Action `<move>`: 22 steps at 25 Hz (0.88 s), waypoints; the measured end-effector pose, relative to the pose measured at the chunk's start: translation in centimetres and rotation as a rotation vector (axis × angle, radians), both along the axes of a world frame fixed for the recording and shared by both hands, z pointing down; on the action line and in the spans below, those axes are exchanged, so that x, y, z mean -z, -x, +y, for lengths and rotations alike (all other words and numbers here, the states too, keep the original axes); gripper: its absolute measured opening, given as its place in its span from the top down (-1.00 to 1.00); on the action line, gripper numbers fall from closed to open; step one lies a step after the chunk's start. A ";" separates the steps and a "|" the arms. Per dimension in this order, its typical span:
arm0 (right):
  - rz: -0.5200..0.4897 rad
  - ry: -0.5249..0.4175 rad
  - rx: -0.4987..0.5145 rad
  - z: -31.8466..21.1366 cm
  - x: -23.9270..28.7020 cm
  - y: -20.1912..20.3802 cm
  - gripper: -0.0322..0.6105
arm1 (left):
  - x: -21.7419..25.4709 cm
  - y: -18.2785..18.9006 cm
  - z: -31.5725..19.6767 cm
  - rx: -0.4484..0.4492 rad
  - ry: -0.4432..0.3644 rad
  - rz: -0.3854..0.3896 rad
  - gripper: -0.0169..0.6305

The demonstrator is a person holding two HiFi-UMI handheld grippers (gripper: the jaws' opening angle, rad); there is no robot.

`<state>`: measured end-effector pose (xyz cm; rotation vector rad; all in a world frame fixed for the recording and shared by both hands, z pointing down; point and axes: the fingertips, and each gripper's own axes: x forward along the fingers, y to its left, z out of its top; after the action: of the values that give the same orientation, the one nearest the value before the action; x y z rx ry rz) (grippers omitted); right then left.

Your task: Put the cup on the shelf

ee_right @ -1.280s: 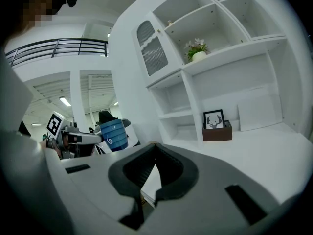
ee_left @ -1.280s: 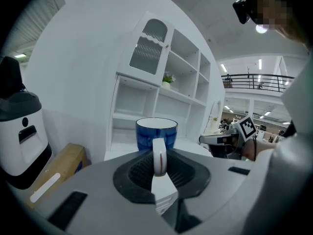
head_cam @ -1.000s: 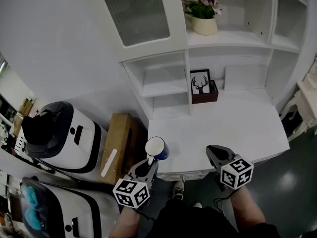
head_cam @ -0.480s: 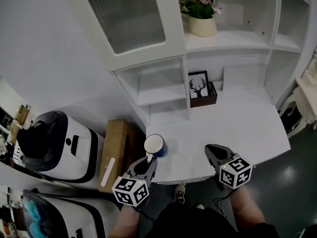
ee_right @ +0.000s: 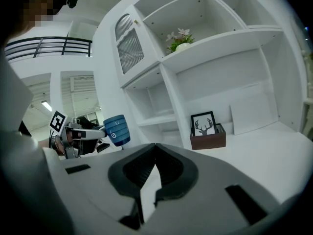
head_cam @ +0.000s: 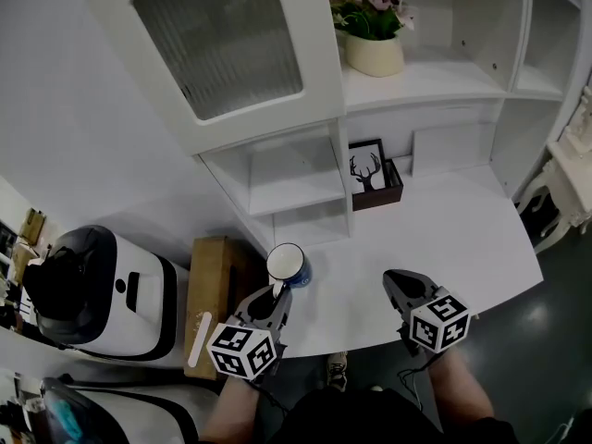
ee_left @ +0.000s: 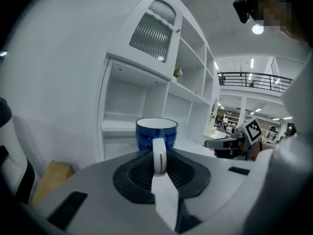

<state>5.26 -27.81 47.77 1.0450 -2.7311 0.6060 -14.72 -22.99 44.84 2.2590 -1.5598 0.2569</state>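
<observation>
Cup [head_cam: 287, 265] nearer the shelf [head_cam: 294, 195]

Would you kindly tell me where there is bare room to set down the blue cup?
Both cubbies under the glass door look bare: the upper cubby and lower cubby, left of the deer picture. The desktop right of that picture is open too. The flower pot takes the left of its shelf.

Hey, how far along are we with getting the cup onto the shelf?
Done: the cup is picked up, with the left gripper shut on its handle. In hand: it is held upright in front of the low shelf, not yet over it. Left: move it in, set it down and let go. The right gripper is shut and empty.
</observation>
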 end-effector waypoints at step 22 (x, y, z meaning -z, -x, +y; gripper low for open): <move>0.029 0.015 -0.081 -6.7 -0.4 3.0 0.89 | 2.1 4.1 -12.0 -0.070 -0.027 -0.014 0.77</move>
<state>2.26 -34.47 48.19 1.1570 -2.6667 0.6170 -18.86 -34.97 42.76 2.3408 -1.5014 0.2735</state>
